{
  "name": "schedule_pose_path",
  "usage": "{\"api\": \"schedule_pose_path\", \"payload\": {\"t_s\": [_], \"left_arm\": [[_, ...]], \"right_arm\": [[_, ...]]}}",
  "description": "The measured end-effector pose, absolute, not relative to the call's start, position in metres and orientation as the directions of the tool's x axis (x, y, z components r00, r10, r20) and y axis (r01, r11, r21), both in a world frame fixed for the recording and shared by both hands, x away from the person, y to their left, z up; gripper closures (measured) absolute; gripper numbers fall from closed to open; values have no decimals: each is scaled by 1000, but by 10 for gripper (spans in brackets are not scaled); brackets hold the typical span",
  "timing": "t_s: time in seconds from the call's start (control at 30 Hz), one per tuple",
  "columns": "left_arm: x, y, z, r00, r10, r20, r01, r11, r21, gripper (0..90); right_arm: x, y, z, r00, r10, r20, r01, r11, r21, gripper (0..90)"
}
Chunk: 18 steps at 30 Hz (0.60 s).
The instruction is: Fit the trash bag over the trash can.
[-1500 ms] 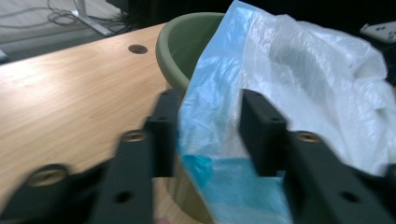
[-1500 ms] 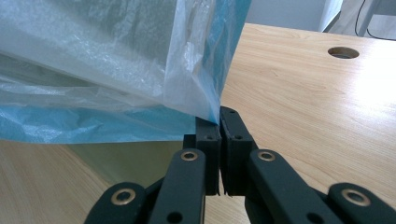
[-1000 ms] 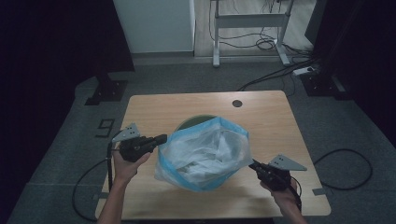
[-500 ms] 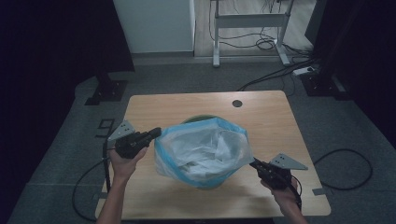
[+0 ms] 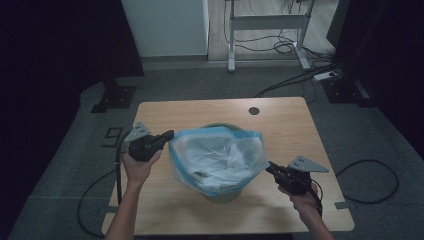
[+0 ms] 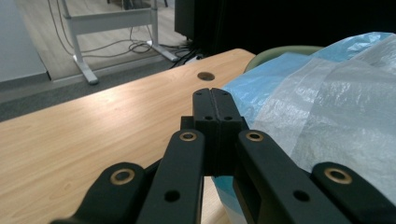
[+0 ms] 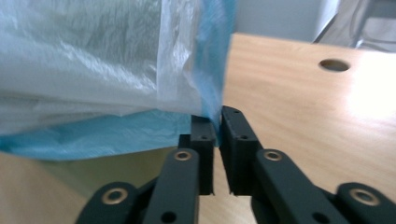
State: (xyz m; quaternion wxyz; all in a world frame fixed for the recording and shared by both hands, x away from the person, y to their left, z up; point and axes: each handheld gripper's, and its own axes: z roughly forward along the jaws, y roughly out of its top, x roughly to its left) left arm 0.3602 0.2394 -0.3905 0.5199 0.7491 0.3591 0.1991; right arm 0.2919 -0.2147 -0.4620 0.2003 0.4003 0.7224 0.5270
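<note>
1. The left claw (image 5: 167,135) sat at the bag's nine o'clock edge, its jaws clenched flat together on the blue rim there.
2. The blue plastic bag (image 5: 217,157) lay draped over a green bin (image 5: 220,196) at the middle of the wooden bench (image 5: 200,112).
3. The right claw (image 5: 270,167) met the bag's rim at four o'clock; its jaws had just been easing apart, a narrow gap between them with the plastic edge in it.
</note>
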Motion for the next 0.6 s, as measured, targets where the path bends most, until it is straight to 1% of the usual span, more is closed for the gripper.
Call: {"api": "schedule_pose_path", "payload": {"t_s": [0.1,0.17,0.23,0.27,0.3,0.47,0.6], "left_arm": [[358,242,-394,665,741,-89,329,-184,926,900],[356,245,-395,667,739,-100,329,-172,929,900],[354,245,-395,669,735,-108,326,-159,932,900],[354,245,-395,669,735,-108,326,-159,932,900],[354,245,-395,670,734,-110,324,-156,933,900],[350,242,-390,682,723,-105,306,-152,940,900],[347,240,-387,692,713,-111,298,-143,944,900]], "right_arm": [[288,-218,-464,-621,773,129,355,131,926,614],[284,-223,-461,-632,763,137,327,102,939,546],[281,-228,-454,-633,761,141,302,75,951,500],[281,-228,-454,-633,761,141,302,75,951,500],[279,-231,-447,-635,759,148,283,50,958,471],[275,-237,-429,-665,729,161,235,-1,972,412],[271,-239,-422,-697,696,170,233,-4,972,362]]}}
